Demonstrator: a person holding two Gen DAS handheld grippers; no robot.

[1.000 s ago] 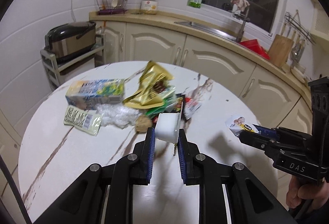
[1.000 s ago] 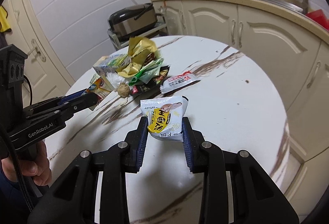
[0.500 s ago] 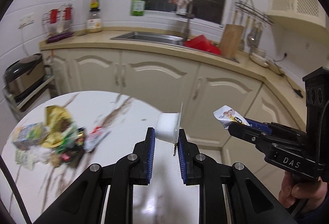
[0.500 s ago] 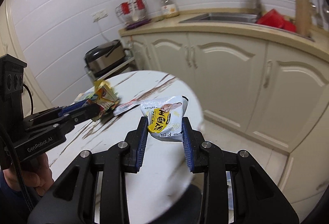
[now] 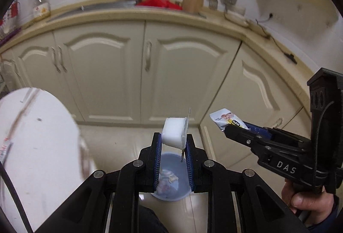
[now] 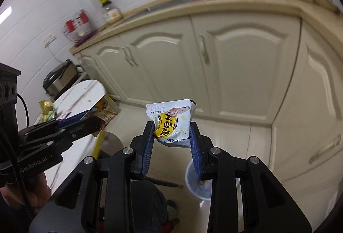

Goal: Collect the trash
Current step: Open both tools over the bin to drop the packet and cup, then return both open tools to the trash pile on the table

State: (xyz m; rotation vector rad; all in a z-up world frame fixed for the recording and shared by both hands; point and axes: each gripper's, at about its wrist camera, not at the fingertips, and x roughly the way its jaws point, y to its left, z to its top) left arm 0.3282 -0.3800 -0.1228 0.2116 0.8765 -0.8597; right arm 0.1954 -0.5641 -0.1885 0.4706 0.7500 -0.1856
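Cup (image 5: 174, 133), white plastic, foil lid peeled up: clamped between the fingers of the left gripper (image 5: 173, 150), above the pale blue bin (image 5: 171, 190) on the floor. Snack packet (image 6: 171, 123), white and yellow: pinched between the fingers of the right gripper (image 6: 172, 143), beside the bin (image 6: 198, 185). Worktop (image 5: 38, 136), round white marble: its edge at left. Cabinets (image 5: 150, 68), cream, behind.

The bin (image 5: 171, 179) is half hidden behind the left gripper (image 5: 173, 143).
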